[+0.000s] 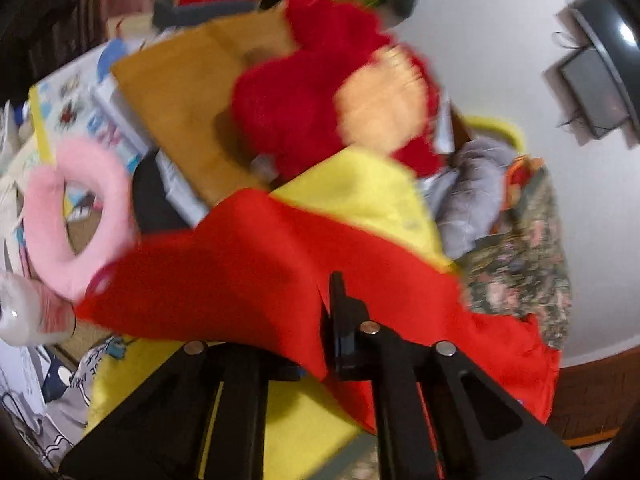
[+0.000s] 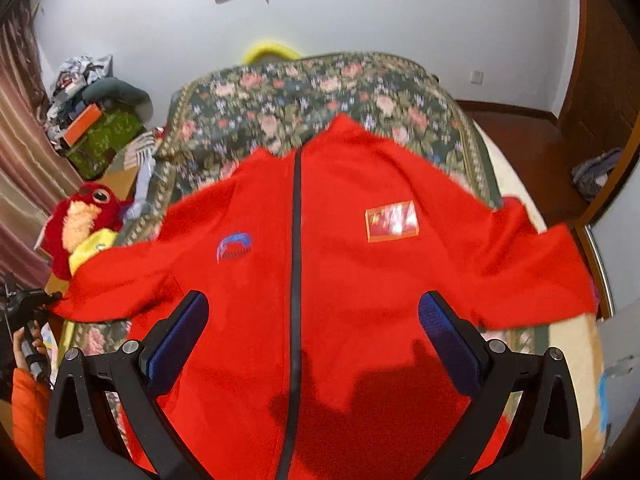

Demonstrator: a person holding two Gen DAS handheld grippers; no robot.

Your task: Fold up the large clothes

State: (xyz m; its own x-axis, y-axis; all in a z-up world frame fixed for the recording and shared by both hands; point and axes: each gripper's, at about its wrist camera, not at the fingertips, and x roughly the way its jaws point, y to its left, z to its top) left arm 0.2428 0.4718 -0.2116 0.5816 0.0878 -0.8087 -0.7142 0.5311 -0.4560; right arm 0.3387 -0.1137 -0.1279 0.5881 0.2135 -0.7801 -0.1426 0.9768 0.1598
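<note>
A red zip-up jacket (image 2: 360, 280) lies front up on a floral bedspread (image 2: 300, 96), its dark zipper (image 2: 297, 240) closed and both sleeves spread out. My right gripper (image 2: 314, 332) hovers open over the jacket's lower front, one blue pad on each side of the zipper and nothing between them. My left gripper (image 1: 338, 320) is shut on the red sleeve (image 1: 240, 272), whose cloth drapes over its fingers; yellow fabric (image 1: 360, 200) shows beside the red. In the right wrist view the left gripper (image 2: 28, 304) sits at that sleeve's end, held by a hand in an orange sleeve.
A red plush toy (image 1: 312, 92) (image 2: 80, 216) lies on a cardboard box (image 1: 180, 92) left of the bed. A pink ring cushion (image 1: 72, 216) and loose clutter sit nearby. A pile of boxes (image 2: 96, 128) fills the far left corner. A wooden door frame (image 2: 600, 80) stands to the right.
</note>
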